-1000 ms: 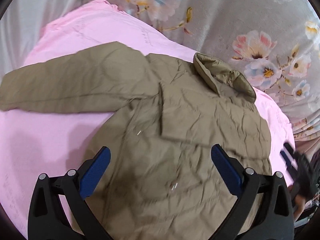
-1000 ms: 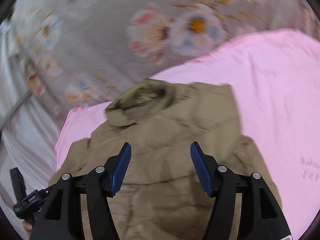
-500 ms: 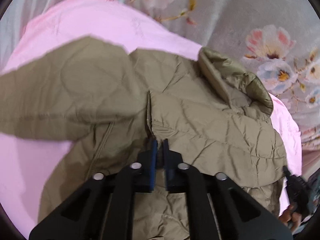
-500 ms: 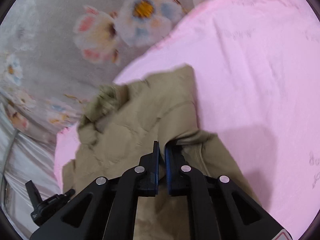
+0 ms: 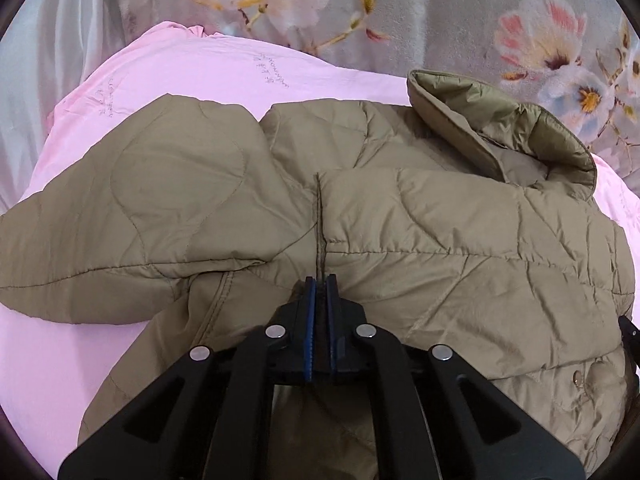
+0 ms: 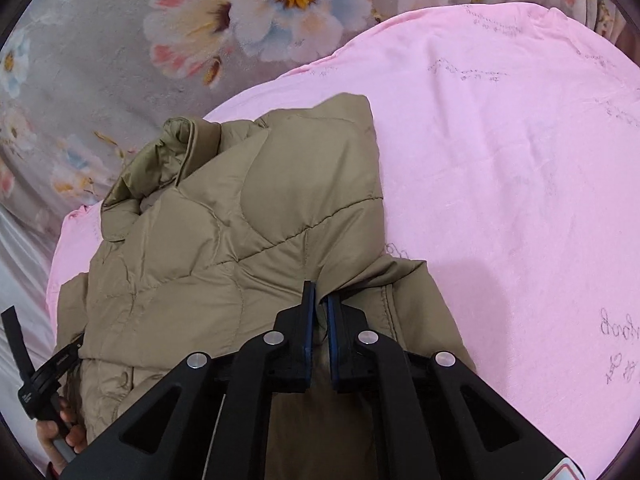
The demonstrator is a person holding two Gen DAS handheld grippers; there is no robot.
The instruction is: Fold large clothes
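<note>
**Both grippers now clamped on the quilted jacket, ready to fold**

A padded olive-tan jacket (image 5: 420, 240) lies spread on a pink sheet (image 5: 192, 76) that covers a bed; beyond the sheet's far edge is a grey bedspread with pale flowers (image 5: 460, 8). The jacket's stand-up collar (image 5: 500, 132) points toward that far edge. One sleeve (image 5: 132, 216) stretches across the sheet toward its left side.

What has changed: a second ago both pairs of jaws stood wide apart above the jacket. Half a second ago they had come together on it. Now the left gripper (image 5: 320, 284) has its jaws pressed together on the edge of a folded flap near the middle of the jacket, where a dark seam runs straight away from the blue pads. The right gripper (image 6: 318, 292) has its jaws clamped on a bunched fold of fabric at the jacket's side, next to bare pink sheet (image 6: 500, 160). In the right-hand view, the fabric rises in a ridge away from the pads.

This suggests the grasping step is done and the jacket is held at two points. The likely next step is to carry the held fabric across the body. The padding looks slippery and bulky, so the grip may slide.
</note>
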